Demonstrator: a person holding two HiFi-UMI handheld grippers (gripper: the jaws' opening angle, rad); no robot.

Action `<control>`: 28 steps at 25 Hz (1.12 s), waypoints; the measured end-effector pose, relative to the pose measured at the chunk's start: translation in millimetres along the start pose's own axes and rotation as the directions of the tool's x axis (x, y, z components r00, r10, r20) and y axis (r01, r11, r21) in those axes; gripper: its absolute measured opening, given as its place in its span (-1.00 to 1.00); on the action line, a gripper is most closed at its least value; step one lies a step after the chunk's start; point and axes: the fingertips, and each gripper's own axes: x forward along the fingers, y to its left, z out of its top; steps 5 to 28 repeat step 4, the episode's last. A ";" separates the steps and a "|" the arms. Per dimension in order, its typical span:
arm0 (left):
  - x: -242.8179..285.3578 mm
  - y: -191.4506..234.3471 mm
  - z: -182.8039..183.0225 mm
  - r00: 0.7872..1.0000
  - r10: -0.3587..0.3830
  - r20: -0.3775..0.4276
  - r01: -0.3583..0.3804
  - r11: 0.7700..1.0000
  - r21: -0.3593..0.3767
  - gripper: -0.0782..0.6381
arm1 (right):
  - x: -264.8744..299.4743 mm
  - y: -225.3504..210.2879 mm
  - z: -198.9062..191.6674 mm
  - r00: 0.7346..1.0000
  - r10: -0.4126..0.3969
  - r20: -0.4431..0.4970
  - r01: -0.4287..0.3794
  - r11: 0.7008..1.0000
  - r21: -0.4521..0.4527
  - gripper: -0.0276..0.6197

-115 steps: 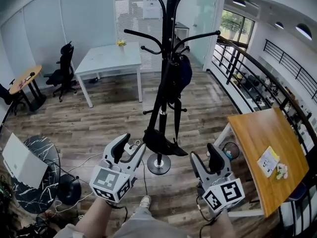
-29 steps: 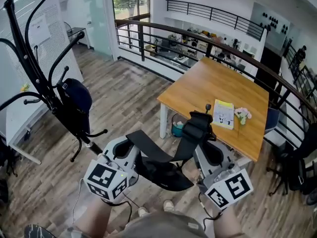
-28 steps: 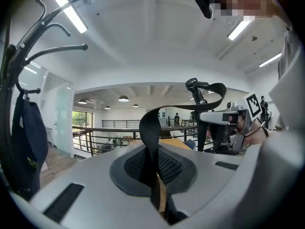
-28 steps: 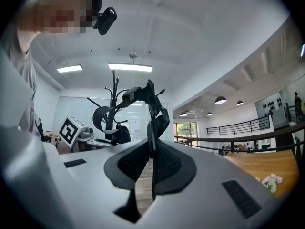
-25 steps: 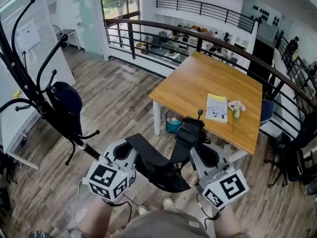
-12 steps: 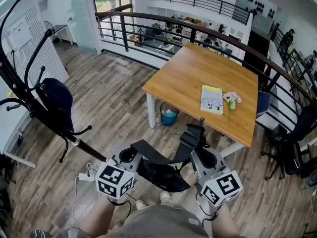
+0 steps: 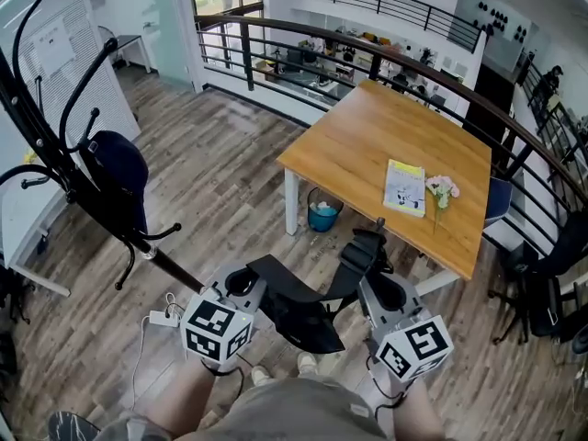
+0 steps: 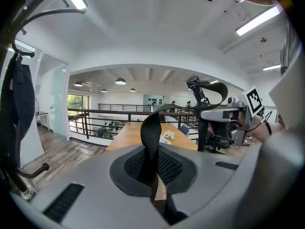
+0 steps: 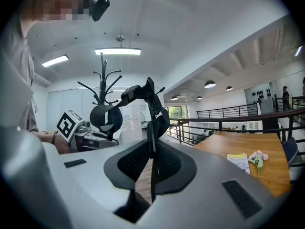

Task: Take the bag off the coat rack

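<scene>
The black bag hangs off the rack between my two grippers, low in the head view. Its webbing strap runs up from the left gripper and across to the right gripper. My left gripper is shut on the strap, which stands up between the pads. Likewise the right gripper is shut on a padded part of the strap. The black coat rack stands at the far left, apart from both grippers.
A dark blue item still hangs on the rack. Ahead to the right stands a wooden table with a booklet and flowers; a teal bin sits beneath. A black railing runs behind. A white power strip lies on the floor.
Several seconds ago the bag hung on the rack with both grippers open below it; now both hold its strap, away from the rack. Over the last second the hold is unchanged; the table has shifted slightly in view.
</scene>
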 end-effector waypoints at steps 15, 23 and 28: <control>-2.5 4.8 2.6 1.000 0.013 0.007 -0.013 1.000 0.003 -0.73 | -0.9 -1.2 1.6 1.000 0.001 0.006 -0.001 1.000 0.007 -0.74; -2.5 4.8 2.6 1.000 0.013 0.007 -0.013 1.000 0.003 -0.73 | -0.9 -1.2 1.6 1.000 0.001 0.006 -0.001 1.000 0.007 -0.74; -2.5 4.8 2.6 1.000 0.013 0.007 -0.013 1.000 0.003 -0.73 | -0.9 -1.2 1.6 1.000 0.001 0.006 -0.001 1.000 0.007 -0.74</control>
